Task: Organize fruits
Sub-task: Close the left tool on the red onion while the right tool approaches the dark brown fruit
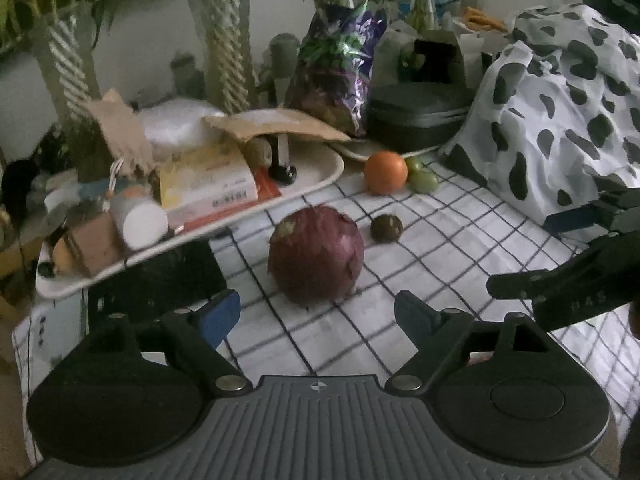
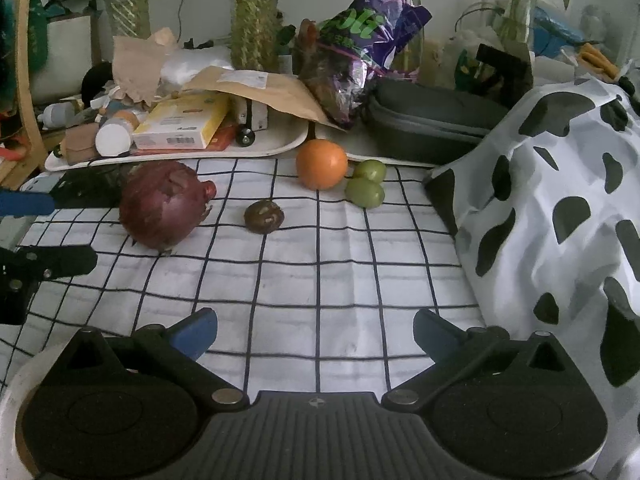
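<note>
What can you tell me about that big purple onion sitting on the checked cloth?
The onion is a large, round red onion with dry, papery purple-brown skin, flaking in places. It lies tipped on its side on the checked cloth, its stubby end pointing toward the small dark fruit, which it does not touch. It looks whole and uncut. The cluttered tray sits just behind it. The left gripper is open in front of it, not touching it.

White cloth [image 2: 320, 280] with a black grid; purple-red onion [image 2: 162, 204]; orange fruit [image 2: 321, 163]; two green fruits [image 2: 366, 184]; dark brown fruit [image 2: 264, 216]; white fabric [image 2: 560, 200] with black spots; blue claw pads [image 2: 192, 334].
</note>
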Demonstrator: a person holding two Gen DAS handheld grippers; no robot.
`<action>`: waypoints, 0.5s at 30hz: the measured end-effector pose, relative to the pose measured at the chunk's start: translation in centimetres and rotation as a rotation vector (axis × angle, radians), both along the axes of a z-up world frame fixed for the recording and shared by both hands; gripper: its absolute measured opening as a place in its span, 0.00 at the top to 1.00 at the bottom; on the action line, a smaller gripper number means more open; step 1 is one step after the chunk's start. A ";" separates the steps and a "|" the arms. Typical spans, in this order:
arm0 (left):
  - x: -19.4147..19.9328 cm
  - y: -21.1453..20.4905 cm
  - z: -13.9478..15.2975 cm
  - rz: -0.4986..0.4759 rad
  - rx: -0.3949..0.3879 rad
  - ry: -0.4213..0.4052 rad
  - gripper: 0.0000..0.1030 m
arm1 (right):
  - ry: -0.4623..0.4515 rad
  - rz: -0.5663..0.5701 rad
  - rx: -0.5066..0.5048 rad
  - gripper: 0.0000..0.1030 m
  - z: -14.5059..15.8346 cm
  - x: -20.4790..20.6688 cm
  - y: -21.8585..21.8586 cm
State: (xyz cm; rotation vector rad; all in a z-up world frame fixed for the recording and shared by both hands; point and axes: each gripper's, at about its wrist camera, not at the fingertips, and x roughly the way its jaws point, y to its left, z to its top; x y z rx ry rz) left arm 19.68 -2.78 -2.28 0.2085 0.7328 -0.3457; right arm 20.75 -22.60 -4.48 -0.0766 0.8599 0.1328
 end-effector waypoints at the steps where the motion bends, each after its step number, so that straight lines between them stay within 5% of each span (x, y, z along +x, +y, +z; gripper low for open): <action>1: 0.3 0.0 -0.1 -0.003 0.000 -0.006 0.18 | 0.001 0.004 -0.004 0.00 -0.1 0.3 0.1; 15: 6.0 -0.1 -2.6 -0.044 -0.075 0.049 0.18 | 0.020 0.052 -0.037 0.00 -1.2 3.4 1.3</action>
